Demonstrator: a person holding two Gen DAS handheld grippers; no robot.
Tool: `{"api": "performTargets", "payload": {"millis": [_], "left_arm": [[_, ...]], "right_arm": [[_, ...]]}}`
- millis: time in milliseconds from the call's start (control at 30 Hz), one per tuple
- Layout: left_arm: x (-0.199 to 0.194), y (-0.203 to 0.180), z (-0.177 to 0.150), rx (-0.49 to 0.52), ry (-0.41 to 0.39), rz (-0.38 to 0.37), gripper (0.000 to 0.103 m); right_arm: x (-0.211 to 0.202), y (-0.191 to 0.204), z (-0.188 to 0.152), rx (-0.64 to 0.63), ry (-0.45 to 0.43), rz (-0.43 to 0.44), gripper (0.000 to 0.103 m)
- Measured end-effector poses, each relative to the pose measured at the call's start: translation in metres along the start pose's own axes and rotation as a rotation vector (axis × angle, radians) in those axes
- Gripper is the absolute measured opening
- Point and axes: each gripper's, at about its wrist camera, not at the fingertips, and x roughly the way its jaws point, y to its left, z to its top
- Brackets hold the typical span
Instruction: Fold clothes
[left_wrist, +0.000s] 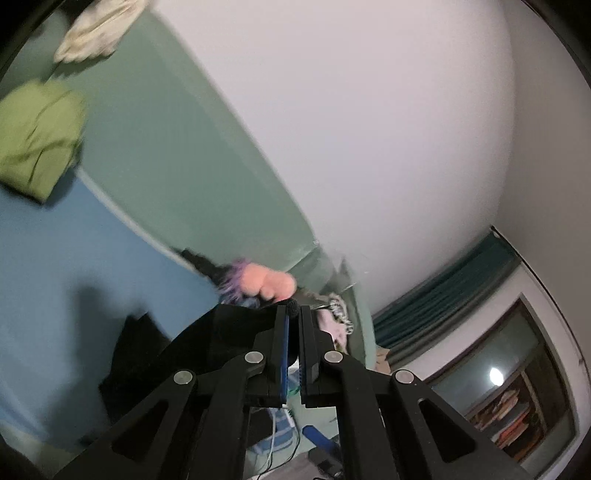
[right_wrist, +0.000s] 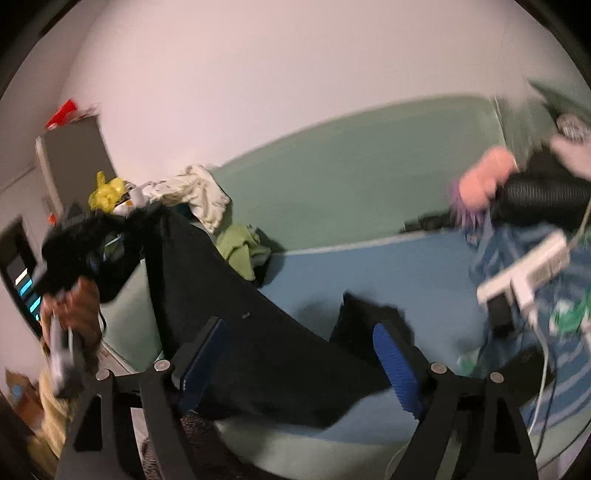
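Observation:
A black garment (right_wrist: 236, 306) hangs stretched over the blue bed sheet (right_wrist: 369, 273). My left gripper (left_wrist: 292, 314) is shut on a bunched edge of the black garment (left_wrist: 221, 339) and holds it up; it also shows at the left of the right wrist view (right_wrist: 70, 251), held in a hand. My right gripper (right_wrist: 299, 354) is open, its blue pads (right_wrist: 395, 365) either side of the garment's lower part without pinching it.
A green garment (left_wrist: 37, 140) and a cream one (left_wrist: 92, 33) lie on the bed by the green headboard (right_wrist: 351, 177). A pink plush toy (right_wrist: 487, 173), a white power strip (right_wrist: 528, 273) and cables lie to the right. A yellow bag (right_wrist: 107, 194) sits at the left.

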Motion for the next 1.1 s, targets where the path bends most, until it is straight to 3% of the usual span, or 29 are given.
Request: {"api": "performTargets", "payload": {"millis": [200, 267, 367, 467, 533, 600, 733, 900, 1000, 1100], "left_arm": [[-0.023, -0.051, 0.022, 0.107, -0.051, -0.042, 0.004], [-0.034, -0.058, 0.026, 0.133, -0.068, -0.042, 0.004], [-0.059, -0.048, 0.03, 0.162, -0.083, 0.019, 0.004], [-0.092, -0.013, 0.028, 0.162, -0.075, 0.105, 0.004], [-0.115, 0.02, 0.023, 0.147, -0.07, 0.214, 0.004], [-0.138, 0.066, 0.012, 0.081, -0.037, 0.346, 0.003], [-0.16, 0.168, -0.023, -0.098, 0.08, 0.535, 0.003], [-0.154, 0.255, -0.061, -0.287, 0.208, 0.604, 0.003], [-0.146, 0.272, -0.066, -0.298, 0.242, 0.622, 0.003], [-0.137, 0.278, -0.07, -0.286, 0.287, 0.652, 0.003]], "right_arm": [[0.041, 0.057, 0.005, -0.192, 0.025, 0.08, 0.086], [0.065, 0.074, 0.004, -0.243, 0.038, 0.047, 0.085], [0.082, 0.077, 0.006, -0.281, 0.025, -0.048, 0.085], [0.095, 0.066, 0.008, -0.306, 0.049, -0.056, 0.086], [0.111, 0.054, 0.007, -0.302, 0.103, -0.083, 0.086], [0.129, 0.039, 0.0, -0.281, 0.162, -0.1, 0.086], [0.185, 0.005, -0.02, -0.205, 0.307, -0.148, 0.085], [0.244, -0.027, -0.025, -0.126, 0.435, -0.126, 0.08], [0.275, -0.023, -0.022, -0.193, 0.517, -0.118, 0.079], [0.307, -0.017, -0.023, -0.206, 0.615, -0.19, 0.079]]}}
